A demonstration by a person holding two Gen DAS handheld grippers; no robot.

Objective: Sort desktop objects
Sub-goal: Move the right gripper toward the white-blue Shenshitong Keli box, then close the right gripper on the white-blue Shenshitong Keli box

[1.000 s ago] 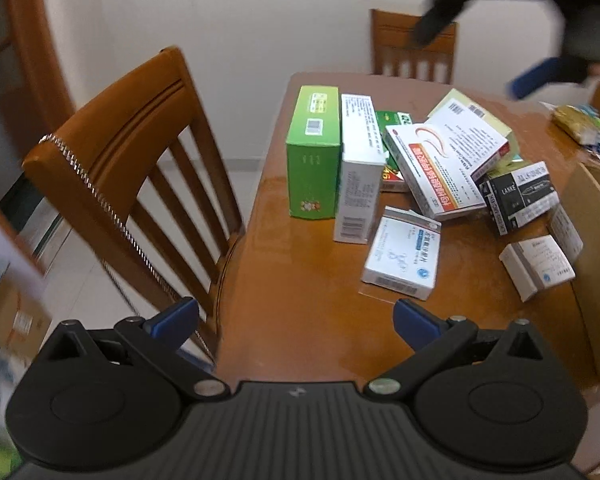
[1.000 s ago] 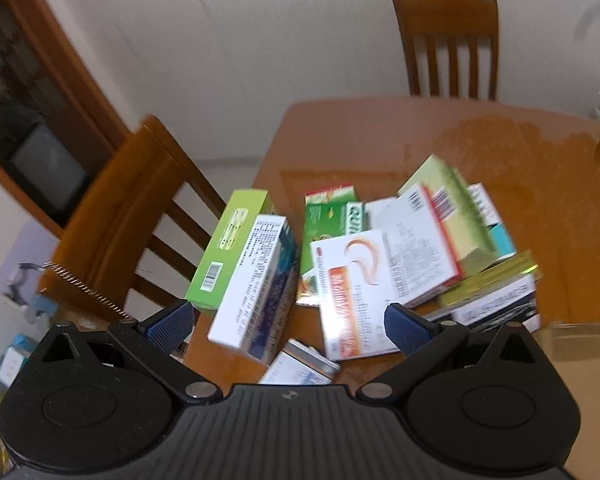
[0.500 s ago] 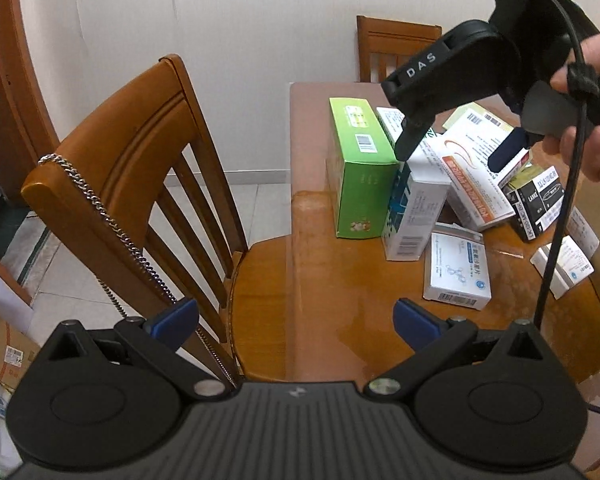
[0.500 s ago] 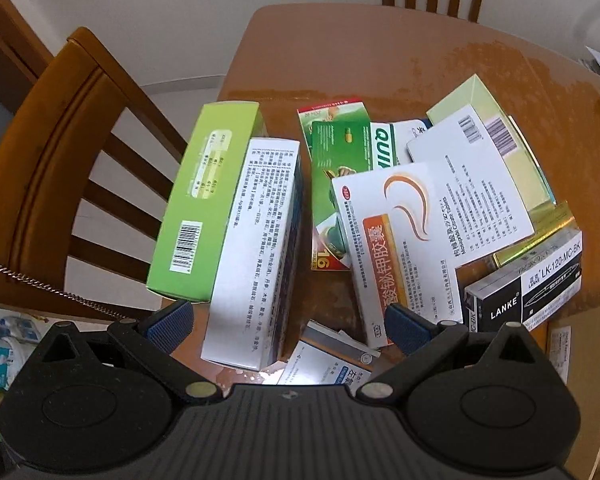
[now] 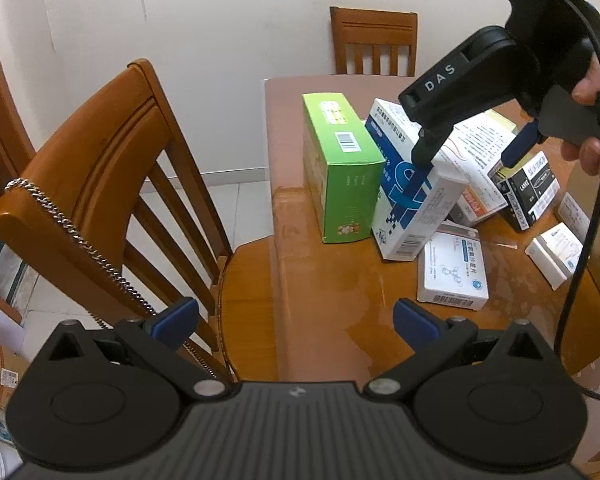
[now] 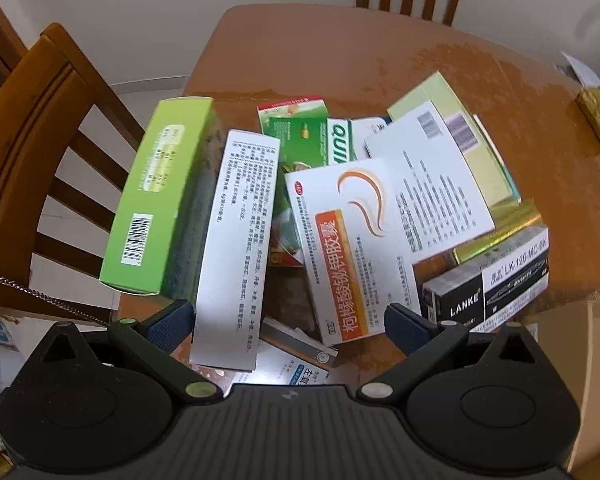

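Right gripper [image 6: 286, 326] is spread wide over the tall white-and-blue cardboard box [image 6: 236, 240]. Left gripper [image 5: 296, 320] is held released, empty. The upright green carton [image 6: 160, 196] at 9 o'clock could be toppled if clipped.

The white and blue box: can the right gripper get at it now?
Probably yes. The right gripper hangs open over the white and blue box, one side toward the green box.

The table [image 5: 320, 280] is glossy orange-brown wood, as is the chair [image 5: 100, 152], which carries a silver chain [image 5: 72, 232]. One box [image 5: 340, 168] is bright green with a white barcode panel; the next box [image 5: 412, 196] is white with blue pattern. A flat box [image 6: 348, 248] is white with an orange band and swirl. The LANKE box [image 6: 488, 284] is black and white. Both grippers are black with dark blue fingertip pads [image 5: 414, 318].
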